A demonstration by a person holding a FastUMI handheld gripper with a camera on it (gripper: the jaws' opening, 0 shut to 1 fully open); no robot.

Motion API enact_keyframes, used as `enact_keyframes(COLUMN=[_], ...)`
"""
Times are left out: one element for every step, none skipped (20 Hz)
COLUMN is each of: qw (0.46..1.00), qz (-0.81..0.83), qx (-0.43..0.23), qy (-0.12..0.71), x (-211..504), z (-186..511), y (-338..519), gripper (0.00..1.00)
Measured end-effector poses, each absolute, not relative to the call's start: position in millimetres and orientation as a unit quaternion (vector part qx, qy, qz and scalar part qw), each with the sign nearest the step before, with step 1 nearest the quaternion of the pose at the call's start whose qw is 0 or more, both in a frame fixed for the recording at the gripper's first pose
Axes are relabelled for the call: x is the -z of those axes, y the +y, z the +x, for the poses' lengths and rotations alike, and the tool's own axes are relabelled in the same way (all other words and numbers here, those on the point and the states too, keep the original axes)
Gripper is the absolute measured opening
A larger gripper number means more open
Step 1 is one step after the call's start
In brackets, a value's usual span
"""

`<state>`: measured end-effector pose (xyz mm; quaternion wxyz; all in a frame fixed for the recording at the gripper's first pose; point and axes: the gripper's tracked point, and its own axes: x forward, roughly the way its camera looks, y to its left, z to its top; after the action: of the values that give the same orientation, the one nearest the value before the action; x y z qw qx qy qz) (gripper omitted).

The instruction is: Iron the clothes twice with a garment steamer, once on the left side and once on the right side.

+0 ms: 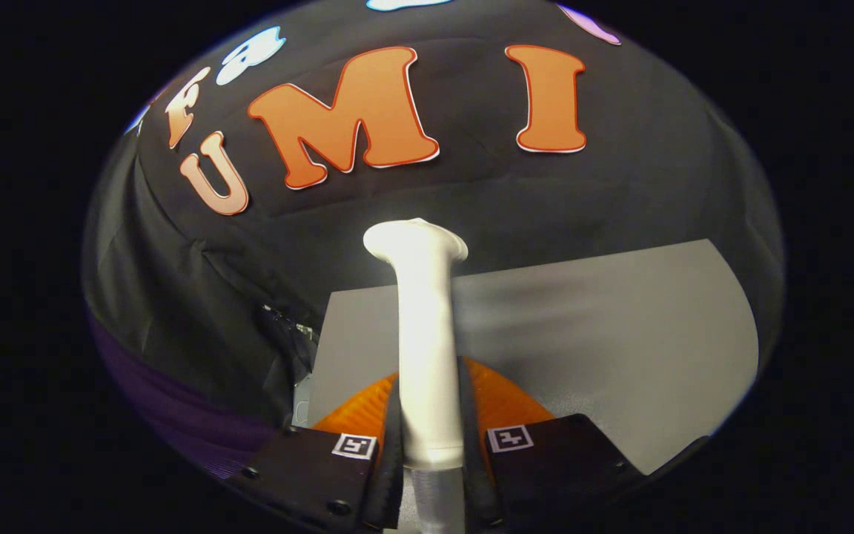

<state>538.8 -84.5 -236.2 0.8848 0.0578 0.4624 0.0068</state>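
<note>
Two fingers (pixel 431 415) press in from either side on the handle of the garment steamer (pixel 423 341), gripping it low down, so the white wand runs straight forward between them and away from the camera. Its flared head (pixel 416 243) sits at the far end, beyond the fingers, tipped slightly to the right and raised above the far edge of the desk (pixel 605 334). That grey desk spreads out under and to the right of the steamer, its surface bare and a little blurred where it meets the wand. To the left of the desk, dark clothes (pixel 197 319) hang or drape in folds, with a zip or seam running down beside the desk's corner and a strip of purple fabric (pixel 175 415) showing below them. Whether the steamer head touches the clothes cannot be told; it appears apart from them, off to their right. The black cloth wall (pixel 657 148) closes the booth behind everything.
</note>
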Motion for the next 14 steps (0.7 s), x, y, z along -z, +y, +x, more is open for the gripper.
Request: enact_keyframes(qw=[0.890,0.895,0.901,0.907,0.912,0.917,0.922,0.928,0.934,0.939,0.943,0.946,0.948,0.951], qz=[0.050,0.044,0.042,0.043,0.045,0.045,0.046,0.046,0.043,0.039,0.037,0.037,0.040,0.042], qx=[-0.003,0.003,0.011,0.019,0.026,0.030,0.034,0.037,0.041,0.045,0.051,0.057,0.065,0.074], qy=[0.453,0.443,0.432,0.419,0.407,0.395,0.382,0.368,0.353,0.340,0.327,0.318,0.308,0.296], x=[231,226,221,214,209,200,192,185,177,171,165,160,155,148], z=[539,537,535,532,528,522,515,508,502,494,486,478,471,463], y=[-85,-87,-89,-91,-93,-95,-96,-95,-95,-95,-95,-95,-96,-96], gripper=[0.41,0.41,0.41,0.41,0.41,0.41,0.41,0.41,0.41,0.41,0.41,0.41,0.41,0.41])
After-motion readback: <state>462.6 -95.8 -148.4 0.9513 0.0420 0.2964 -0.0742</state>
